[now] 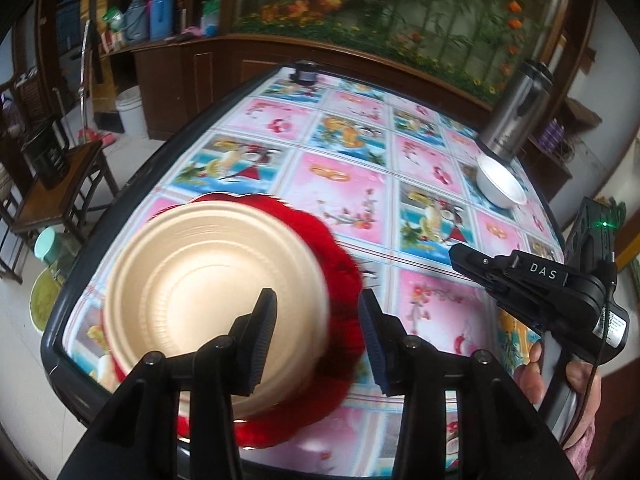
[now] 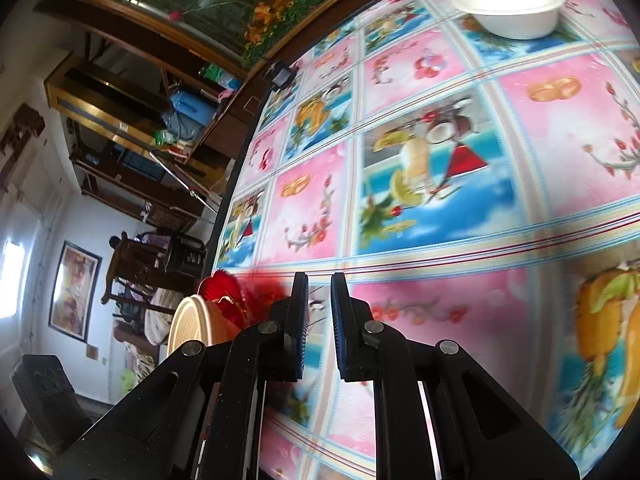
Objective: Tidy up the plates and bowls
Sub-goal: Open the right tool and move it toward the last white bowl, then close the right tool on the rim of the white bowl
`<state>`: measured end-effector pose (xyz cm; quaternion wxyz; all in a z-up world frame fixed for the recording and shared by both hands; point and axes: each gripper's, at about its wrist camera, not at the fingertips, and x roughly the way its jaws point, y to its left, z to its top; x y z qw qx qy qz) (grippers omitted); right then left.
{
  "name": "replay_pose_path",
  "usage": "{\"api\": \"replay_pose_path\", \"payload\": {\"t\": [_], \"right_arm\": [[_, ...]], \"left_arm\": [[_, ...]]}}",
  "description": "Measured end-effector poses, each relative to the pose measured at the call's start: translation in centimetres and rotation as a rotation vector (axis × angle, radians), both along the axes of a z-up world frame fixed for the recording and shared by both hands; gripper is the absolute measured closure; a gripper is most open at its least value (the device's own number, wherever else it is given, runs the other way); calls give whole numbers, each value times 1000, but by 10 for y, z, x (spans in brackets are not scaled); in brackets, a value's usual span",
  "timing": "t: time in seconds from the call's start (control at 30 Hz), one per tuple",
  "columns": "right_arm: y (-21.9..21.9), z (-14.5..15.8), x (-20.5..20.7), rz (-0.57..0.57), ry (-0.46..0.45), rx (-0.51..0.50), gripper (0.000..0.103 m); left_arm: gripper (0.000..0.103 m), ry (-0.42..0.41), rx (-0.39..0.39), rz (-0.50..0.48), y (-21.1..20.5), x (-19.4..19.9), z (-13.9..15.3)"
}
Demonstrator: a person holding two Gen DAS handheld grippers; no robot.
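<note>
Black left tongs [image 1: 317, 320] stand wide apart and hold nothing, poised above the near corner of the bench [image 1: 340, 184], with one finger over the beige bowl [image 1: 200, 292] and the other over the red plate [image 1: 340, 280]. The beige bowl sits in the red scalloped plate, whose rim shows around its far and right sides and below it. Both are blurred in the left wrist view.

Right tongs [image 2: 319, 312] are drawn narrow, a slim gap showing between the blue pads [image 2: 302, 320], and grip nothing. They hang low over the bench, tilted on their side, so the patterned surface runs up the frame. From the left wrist camera the right tongs [image 1: 454, 254] reach in from the right edge, held in the person's hand [image 1: 560, 380], well apart from the stacked pair.

Beyond them, a white bowl [image 1: 502, 184] stands upright at the far right side of the bench, just in front of a steel flask [image 1: 516, 116] that rises behind it. In the right wrist view the white bowl [image 2: 512, 4] sits at the top of the frame, and the beige bowl [image 2: 192, 328] and red plate [image 2: 224, 296] show at the bench's left edge. A fruit-and-flower tablecloth [image 2: 460, 168] in pink and blue squares covers the bench.
</note>
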<state>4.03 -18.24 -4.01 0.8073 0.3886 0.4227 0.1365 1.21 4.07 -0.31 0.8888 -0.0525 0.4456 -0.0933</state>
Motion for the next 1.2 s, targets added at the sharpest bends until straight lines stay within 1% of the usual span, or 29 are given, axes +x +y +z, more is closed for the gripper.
{"api": "replay_pose_path", "payload": {"t": [0.47,0.53,0.63,0.77,0.93,0.97,1.0,1.07,1.2], "right_arm": [[-90,-18,-9,-139,29,66,92],[-103,-21,-11,-156,33,74,92],[-125,-25,-13,-188,46,87,92],[-156,-26,-14,-230,61,86,92],[-204,-18,-8,-302,56,81,92],[-215,-17,-4,-318,52,88,88],[-225,-15,0,-332,46,103,83],[-241,-12,9,-355,41,120,76],[-268,-9,34,-380,40,135,76]], "left_arm": [[58,46,62,-146,-88,21,-6],[54,54,72,-162,-100,24,-8],[50,92,66,-194,-119,33,-16],[50,147,61,-233,-149,57,-29],[50,216,6,-227,-176,101,-36],[50,226,-8,-216,-182,112,-36],[50,228,-20,-206,-187,122,-34],[50,223,-34,-194,-196,137,-30],[49,195,-51,-173,-217,173,-18]]}}
